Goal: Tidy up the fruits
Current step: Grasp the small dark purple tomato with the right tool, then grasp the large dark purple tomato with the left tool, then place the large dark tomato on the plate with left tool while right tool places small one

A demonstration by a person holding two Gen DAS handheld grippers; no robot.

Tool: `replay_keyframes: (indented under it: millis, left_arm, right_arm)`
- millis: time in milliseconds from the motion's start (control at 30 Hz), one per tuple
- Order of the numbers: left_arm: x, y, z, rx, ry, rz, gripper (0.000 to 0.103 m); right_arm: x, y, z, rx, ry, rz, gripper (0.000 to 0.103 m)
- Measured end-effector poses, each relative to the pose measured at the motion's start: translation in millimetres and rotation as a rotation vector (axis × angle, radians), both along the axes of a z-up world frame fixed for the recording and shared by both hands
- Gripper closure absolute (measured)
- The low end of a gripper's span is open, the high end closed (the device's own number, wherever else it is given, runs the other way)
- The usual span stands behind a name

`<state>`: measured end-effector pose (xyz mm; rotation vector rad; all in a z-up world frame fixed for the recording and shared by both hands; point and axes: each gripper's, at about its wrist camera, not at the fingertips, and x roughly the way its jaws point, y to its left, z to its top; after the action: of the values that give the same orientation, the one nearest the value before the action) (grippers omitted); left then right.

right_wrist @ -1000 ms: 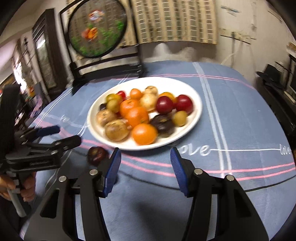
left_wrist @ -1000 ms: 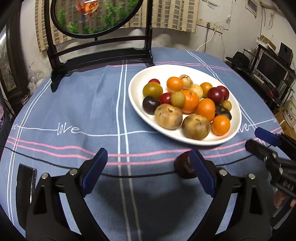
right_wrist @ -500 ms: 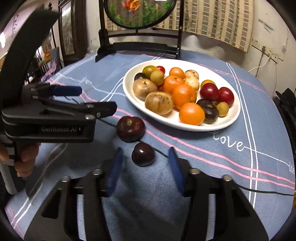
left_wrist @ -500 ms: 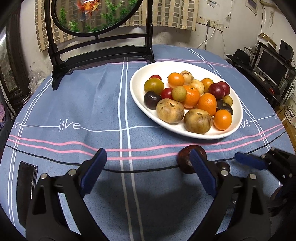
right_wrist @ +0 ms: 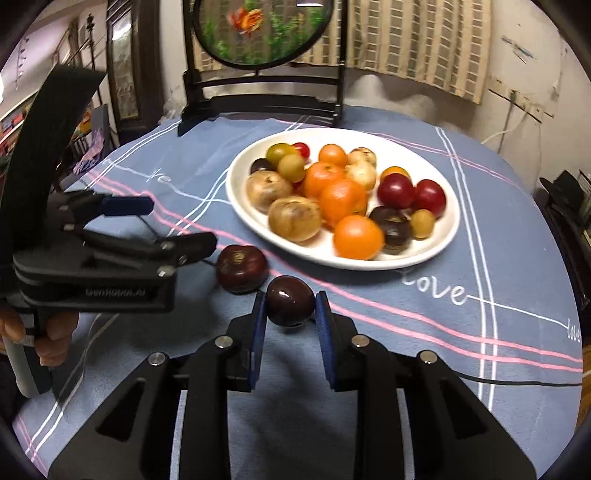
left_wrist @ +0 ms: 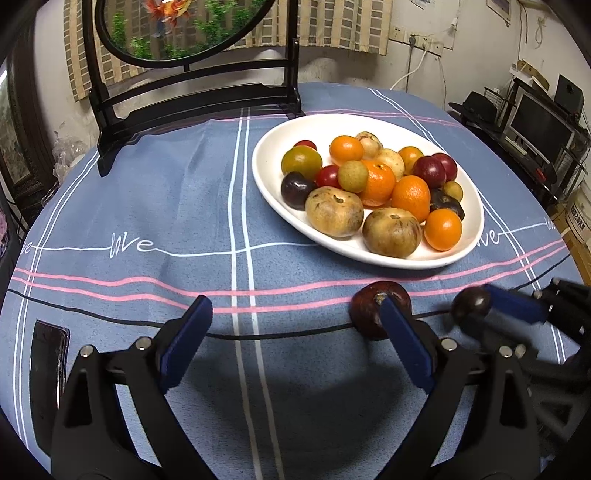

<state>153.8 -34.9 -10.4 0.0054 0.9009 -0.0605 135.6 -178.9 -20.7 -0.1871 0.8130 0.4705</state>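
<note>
Near the front edge of the counter (right_wrist: 498,258), on the blue striped cloth (left_wrist: 166,206): right claw (right_wrist: 290,308) just closed, blue pads pressed on either side of a small dark plum (right_wrist: 290,301) resting on the cloth. Just left of it and slightly farther, a larger dark reddish fruit (right_wrist: 242,268), lying loose, apart from the plum. Beyond both, a white oval plate (right_wrist: 448,236) heaped with oranges, red and dark plums, brown and greenish fruits. At the left, left claw (right_wrist: 173,225) spread wide and empty above the cloth, held by a hand (right_wrist: 40,336); seen along it, the reddish fruit (left_wrist: 369,314) partly behind the right-hand finger. Far side of the counter: a round goldfish screen (right_wrist: 258,29) on a black stand.
</note>
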Motion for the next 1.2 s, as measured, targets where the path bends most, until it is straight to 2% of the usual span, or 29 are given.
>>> replay_keyframes:
  millis: [200, 300, 467, 833, 900, 1033, 1067, 1100, 1133, 1167, 1200]
  left_arm:
    - [-2, -4, -2, -0.001, 0.006, -0.018, 0.009]
    - [-6, -13, -2, -0.007, 0.002, -0.059, 0.009]
    - [-9, -31, -10, 0.033, 0.01, -0.116, 0.009]
    - [2, -52, -25, 0.084, 0.051, -0.141, 0.012]
    - [4, -53, -28, 0.075, 0.067, -0.148, 0.022]
    - [9, -55, -29, 0.052, 0.076, -0.137, 0.025]
    - [9, -55, -28, 0.048, 0.073, -0.137, 0.029]
    - [9, -56, -28, 0.038, 0.069, -0.145, 0.04]
    - [8, -58, -27, 0.038, 0.058, -0.15, 0.046]
    - [7, -60, -27, 0.057, 0.046, -0.149, 0.059]
    - [6, -61, -27, 0.068, 0.047, -0.158, 0.059]
  right_arm:
    - [7, -17, -1, -0.004, 0.019, -0.074, 0.076]
    - [8, -31, 1, 0.0, 0.021, -0.123, 0.076]
    - [14, -54, 3, 0.015, 0.032, -0.195, 0.076]
    - [12, -54, 3, 0.015, 0.033, -0.194, 0.076]
    - [13, -55, 3, 0.014, 0.033, -0.197, 0.076]
    - [13, -55, 2, 0.003, 0.025, -0.206, 0.076]
    - [13, -56, 2, 0.006, 0.027, -0.209, 0.076]
    - [13, -57, 3, 0.009, 0.028, -0.211, 0.076]
    - [14, -58, 3, 0.009, 0.028, -0.214, 0.076]
    - [14, -58, 2, 0.009, 0.029, -0.215, 0.076]
    - [14, -58, 2, 0.01, 0.031, -0.215, 0.076]
